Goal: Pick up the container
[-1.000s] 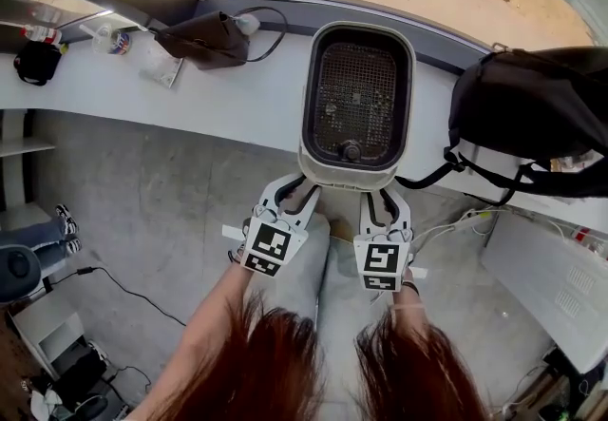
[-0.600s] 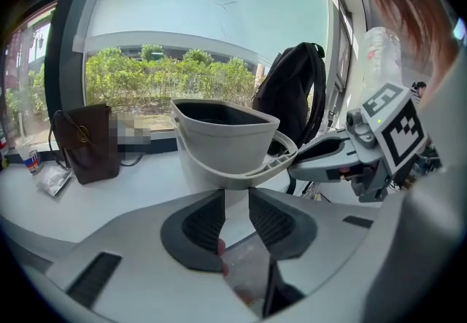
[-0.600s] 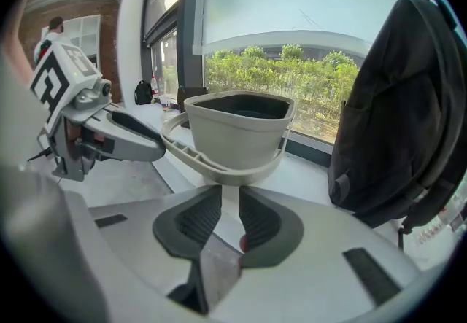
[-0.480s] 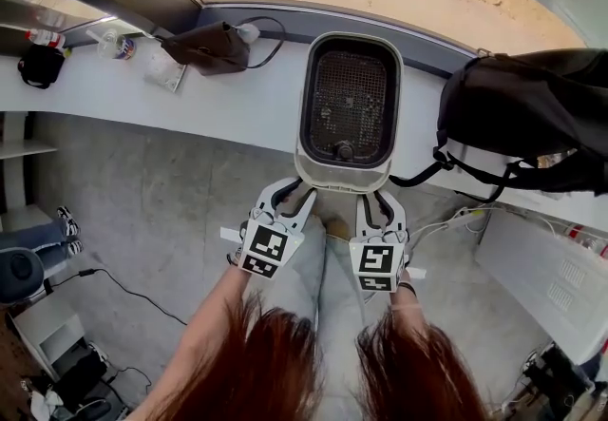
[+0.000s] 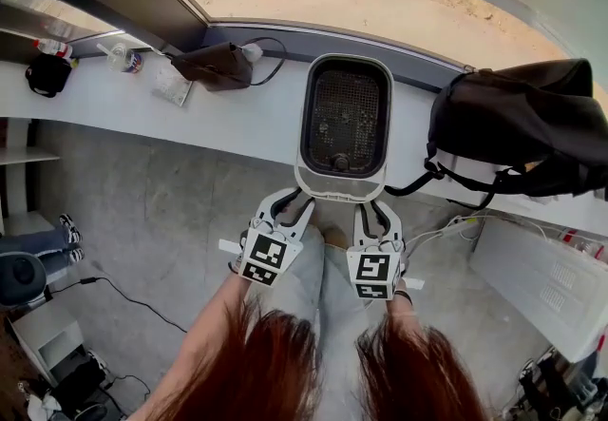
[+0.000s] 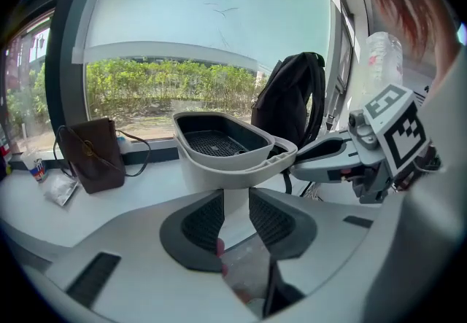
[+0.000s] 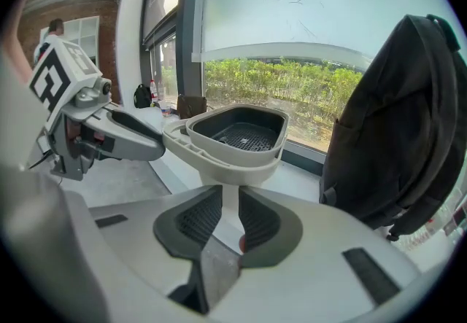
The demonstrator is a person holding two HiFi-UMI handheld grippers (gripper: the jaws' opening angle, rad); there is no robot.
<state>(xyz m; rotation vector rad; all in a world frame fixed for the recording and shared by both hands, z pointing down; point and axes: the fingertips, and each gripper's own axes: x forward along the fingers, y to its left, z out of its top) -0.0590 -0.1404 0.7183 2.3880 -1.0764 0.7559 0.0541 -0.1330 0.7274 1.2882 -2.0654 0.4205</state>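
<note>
Head view: black backpack [image 5: 513, 124] beside container [image 5: 340, 184], brown handbag [image 5: 220, 65] left.

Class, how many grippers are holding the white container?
2. The left gripper clamps the container at its near end, left side; the right gripper, jaws just closing further, clamps it alongside.

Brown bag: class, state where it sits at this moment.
In the head view, the brown bag lies on the white ledge under the window, to the left of the container.

No legible text or labels
</note>
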